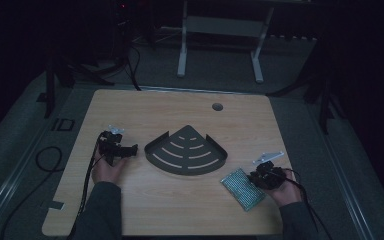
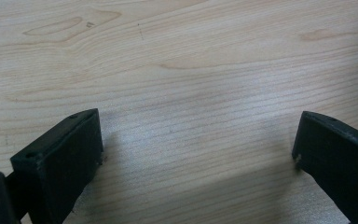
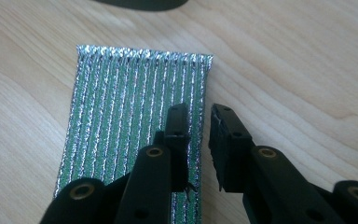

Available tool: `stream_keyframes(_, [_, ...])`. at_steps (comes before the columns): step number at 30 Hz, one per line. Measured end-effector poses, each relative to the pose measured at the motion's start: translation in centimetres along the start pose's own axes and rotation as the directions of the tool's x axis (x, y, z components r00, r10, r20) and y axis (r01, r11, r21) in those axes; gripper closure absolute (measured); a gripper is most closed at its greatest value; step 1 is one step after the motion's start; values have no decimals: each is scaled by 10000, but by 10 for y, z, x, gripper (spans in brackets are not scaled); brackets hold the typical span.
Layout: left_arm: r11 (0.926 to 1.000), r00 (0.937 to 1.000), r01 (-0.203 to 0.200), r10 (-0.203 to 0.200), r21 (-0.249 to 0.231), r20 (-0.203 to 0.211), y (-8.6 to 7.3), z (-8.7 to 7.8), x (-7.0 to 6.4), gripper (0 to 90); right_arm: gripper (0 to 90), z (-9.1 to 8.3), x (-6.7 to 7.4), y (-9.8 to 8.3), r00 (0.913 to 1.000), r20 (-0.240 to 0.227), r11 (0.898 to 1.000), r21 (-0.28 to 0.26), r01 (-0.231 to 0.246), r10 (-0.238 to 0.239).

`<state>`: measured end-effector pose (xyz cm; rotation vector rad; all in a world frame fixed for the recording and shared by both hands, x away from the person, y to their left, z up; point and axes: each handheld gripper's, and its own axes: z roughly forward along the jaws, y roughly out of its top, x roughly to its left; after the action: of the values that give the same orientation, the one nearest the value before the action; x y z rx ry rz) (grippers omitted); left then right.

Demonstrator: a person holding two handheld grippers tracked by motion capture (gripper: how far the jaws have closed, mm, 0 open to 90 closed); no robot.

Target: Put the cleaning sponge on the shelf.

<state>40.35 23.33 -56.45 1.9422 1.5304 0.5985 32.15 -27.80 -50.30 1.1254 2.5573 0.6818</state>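
A green and silver ribbed foil pad [image 1: 242, 189] lies flat near the table's front right. My right gripper [image 1: 254, 176] is at its right edge. In the right gripper view the jaws [image 3: 198, 112] stand a narrow gap apart above the pad [image 3: 121, 107], and the pad's right edge shows through the gap with nothing pinched. A dark quarter-round slotted tray [image 1: 186, 150] sits mid-table. My left gripper [image 1: 130, 150] rests to the left of the tray. In the left gripper view its jaws [image 2: 198, 135] stand wide open over bare wood.
The wooden table [image 1: 180, 110] has a round cable hole [image 1: 217, 106] near its far edge. The tray's dark rim [image 3: 140, 3] lies just beyond the pad. A white desk frame [image 1: 220, 45] stands on the floor behind. Cables trail off the left side [image 1: 45, 160].
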Motion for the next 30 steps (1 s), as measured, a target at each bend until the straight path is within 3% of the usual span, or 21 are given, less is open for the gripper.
stream_keyframes(1, [10000,10000,2,-2,0,-1,0,0,0,21,761,3,0,2,10000,-35,9996,294,8,-7])
stream_keyframes(4, [10000,10000,2,-2,0,-1,0,0,0,21,757,6,-2,4,9999,-94,9988,485,-91,96])
stream_keyframes(22, [10000,10000,11,-11,-7,-3,0,0,0,21,737,16,-14,5,9941,-694,9894,1253,-736,828])
stream_keyframes(30, [10000,10000,2,-2,1,-4,0,0,0,21,789,20,-18,8,9874,-1061,9808,1687,-983,1172])
